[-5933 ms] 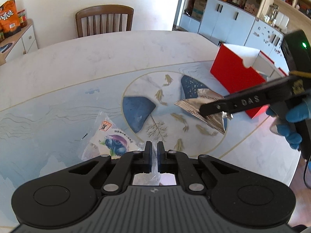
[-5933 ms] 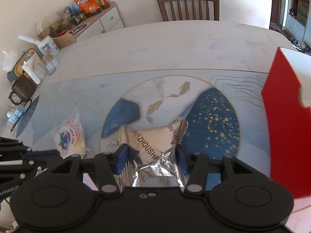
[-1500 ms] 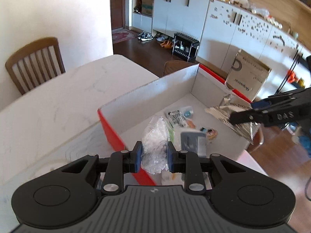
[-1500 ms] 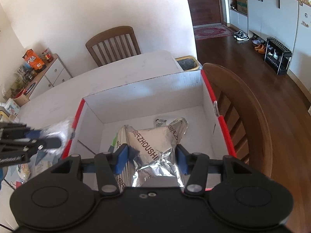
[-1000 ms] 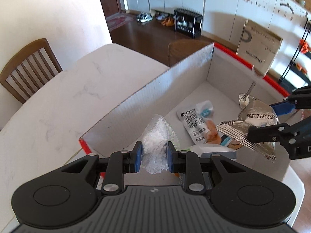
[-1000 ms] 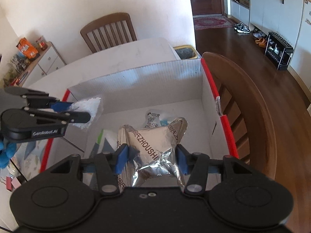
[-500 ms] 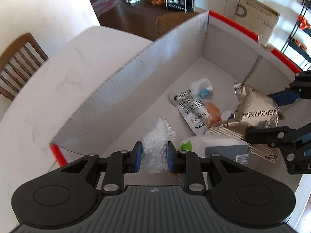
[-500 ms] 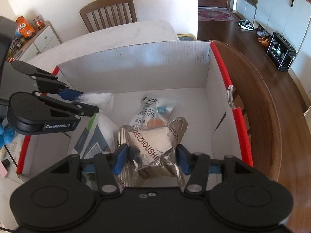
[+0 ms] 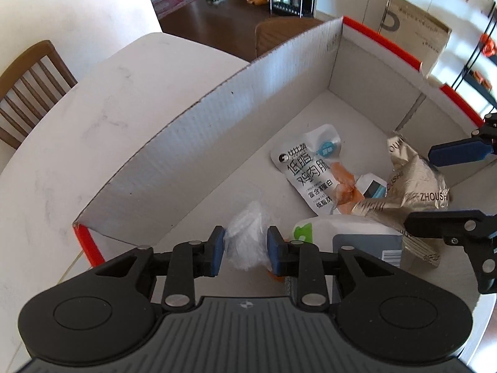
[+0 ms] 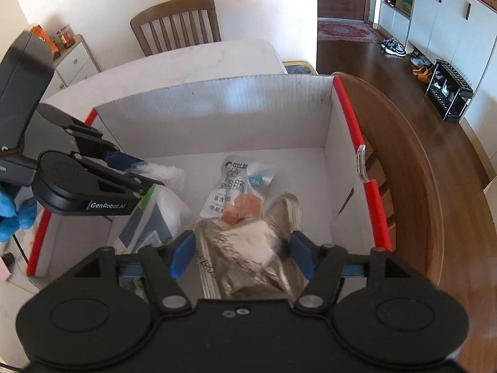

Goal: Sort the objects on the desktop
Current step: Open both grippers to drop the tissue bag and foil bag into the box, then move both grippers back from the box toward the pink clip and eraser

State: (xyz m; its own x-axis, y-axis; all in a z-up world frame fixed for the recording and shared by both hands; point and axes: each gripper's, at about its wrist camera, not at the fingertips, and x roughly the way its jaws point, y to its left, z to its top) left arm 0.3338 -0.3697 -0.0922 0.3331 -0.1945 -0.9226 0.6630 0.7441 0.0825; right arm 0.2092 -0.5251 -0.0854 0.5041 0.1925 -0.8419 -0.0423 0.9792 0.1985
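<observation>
While crinkled foil pouch blurs, corrugated box

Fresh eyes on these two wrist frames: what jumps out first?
The red-edged cardboard box fills both views, with both grippers over it. The right gripper, its fingers spread, has a crinkled silver foil packet between them; the left gripper pinches a clear plastic bag near the box's left wall. On the box floor lies a white sausage pouch beside a white-and-grey carton.

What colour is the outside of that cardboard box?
Red outside, white inside; the box rim shows it best in the right wrist view.
</observation>
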